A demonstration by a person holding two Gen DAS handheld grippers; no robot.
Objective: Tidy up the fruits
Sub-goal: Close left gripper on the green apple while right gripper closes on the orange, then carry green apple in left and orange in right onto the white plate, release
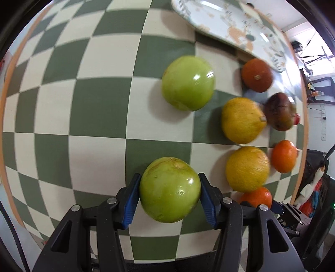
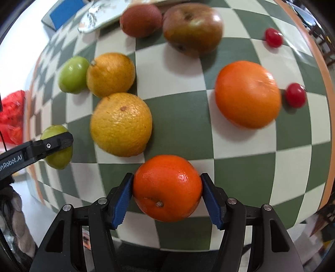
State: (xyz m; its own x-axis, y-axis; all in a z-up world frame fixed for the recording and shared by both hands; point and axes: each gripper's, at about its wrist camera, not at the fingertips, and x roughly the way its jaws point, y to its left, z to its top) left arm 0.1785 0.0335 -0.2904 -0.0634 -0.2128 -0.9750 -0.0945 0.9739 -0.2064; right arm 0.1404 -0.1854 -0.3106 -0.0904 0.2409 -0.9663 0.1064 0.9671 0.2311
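Note:
My left gripper [image 1: 169,177] is shut on a green fruit [image 1: 169,194], its blue pads pressed to both sides. A second green fruit [image 1: 188,82] lies further ahead on the checkered cloth [image 1: 100,104]. My right gripper [image 2: 167,177] is shut on a small orange [image 2: 167,192]. Two yellow citrus [image 2: 121,124] [image 2: 111,74] lie to its left, and a larger orange [image 2: 248,94] lies to its right. The left gripper's finger [image 2: 52,144] shows at the left edge of the right wrist view, over its green fruit [image 2: 58,159].
A dark red apple [image 2: 192,27], a brownish-red round fruit [image 2: 141,19] and two small red fruits [image 2: 273,37] [image 2: 295,95] lie further back. A patterned plate [image 1: 219,23] sits at the far side. A red net bag [image 2: 12,117] lies beyond the table's left edge.

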